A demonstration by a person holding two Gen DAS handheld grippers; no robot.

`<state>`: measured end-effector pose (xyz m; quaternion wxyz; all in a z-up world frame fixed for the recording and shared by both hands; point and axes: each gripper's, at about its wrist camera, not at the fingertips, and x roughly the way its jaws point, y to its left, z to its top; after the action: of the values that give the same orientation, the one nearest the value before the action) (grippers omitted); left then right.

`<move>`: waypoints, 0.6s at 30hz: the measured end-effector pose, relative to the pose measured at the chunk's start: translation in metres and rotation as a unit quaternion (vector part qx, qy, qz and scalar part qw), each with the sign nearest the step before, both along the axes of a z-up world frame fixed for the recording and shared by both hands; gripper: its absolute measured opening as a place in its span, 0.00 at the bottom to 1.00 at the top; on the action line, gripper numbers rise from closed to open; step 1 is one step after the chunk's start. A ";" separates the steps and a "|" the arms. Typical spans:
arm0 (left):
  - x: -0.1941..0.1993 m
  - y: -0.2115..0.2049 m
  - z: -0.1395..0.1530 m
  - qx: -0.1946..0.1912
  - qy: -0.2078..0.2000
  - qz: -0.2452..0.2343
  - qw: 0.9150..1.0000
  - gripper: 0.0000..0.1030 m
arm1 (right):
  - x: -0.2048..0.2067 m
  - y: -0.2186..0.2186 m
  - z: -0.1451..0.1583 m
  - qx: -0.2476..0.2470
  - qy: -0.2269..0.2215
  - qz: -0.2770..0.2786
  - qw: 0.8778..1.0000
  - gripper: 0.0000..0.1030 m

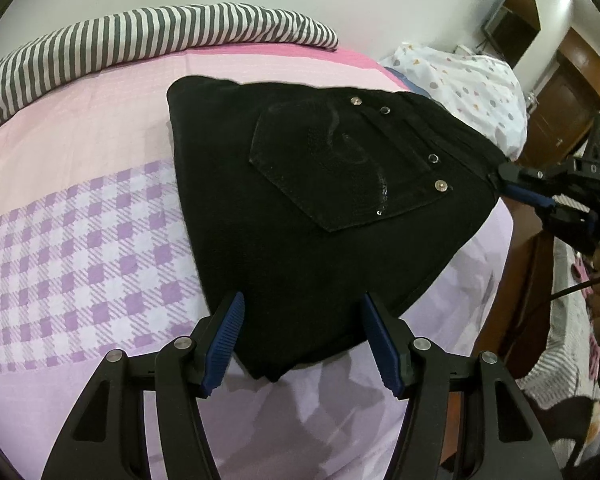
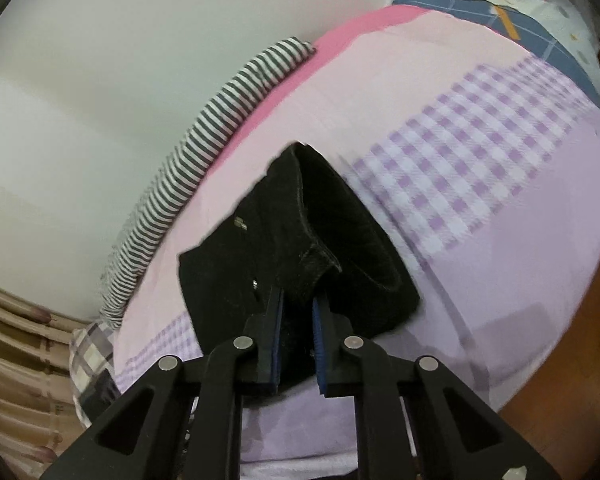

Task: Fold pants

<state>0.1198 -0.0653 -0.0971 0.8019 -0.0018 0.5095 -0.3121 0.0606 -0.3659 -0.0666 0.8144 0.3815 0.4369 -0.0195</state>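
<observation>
Black pants (image 1: 300, 208) lie folded on the bed, back pocket with studs facing up. My left gripper (image 1: 302, 320) is open, its blue pads on either side of the pants' near corner, just above the cloth. My right gripper (image 1: 500, 178) shows at the right edge of the left wrist view, pinching the pants' waistband corner. In the right wrist view my right gripper (image 2: 298, 300) is shut on the black pants (image 2: 300, 240), with the cloth bunched between the blue pads.
The bed has a pink and purple checked sheet (image 1: 80, 240). A grey-striped pillow (image 1: 120, 40) lies along the wall. A white dotted pillow (image 1: 468, 88) sits at the far right. The wooden bed edge (image 1: 512, 300) drops off at the right.
</observation>
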 end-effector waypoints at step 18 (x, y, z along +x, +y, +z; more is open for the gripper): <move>0.009 -0.014 0.006 -0.009 0.019 -0.010 1.000 0.59 | 0.007 -0.003 -0.037 -0.024 0.067 -0.016 0.997 0.12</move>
<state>0.1293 -0.0795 -0.0914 0.7887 -0.0101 0.5217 -0.3251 0.0677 -0.3693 -0.1038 0.7916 0.3666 0.4841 -0.0685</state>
